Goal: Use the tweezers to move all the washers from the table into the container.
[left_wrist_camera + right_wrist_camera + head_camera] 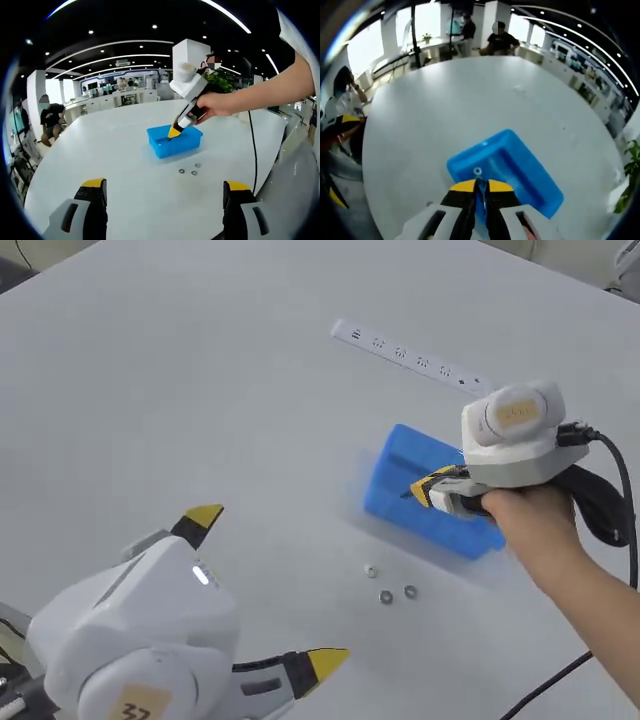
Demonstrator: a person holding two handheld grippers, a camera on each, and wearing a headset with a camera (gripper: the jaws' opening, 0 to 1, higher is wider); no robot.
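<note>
Right tongs mostly hide tweezers.

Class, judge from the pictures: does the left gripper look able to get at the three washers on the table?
Probably yes: bare table lies between the open left gripper and the washers; the right gripper, shut on the tweezers, hangs over the blue container.

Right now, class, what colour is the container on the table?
The container is plain blue, clearest in the right gripper view.
</note>
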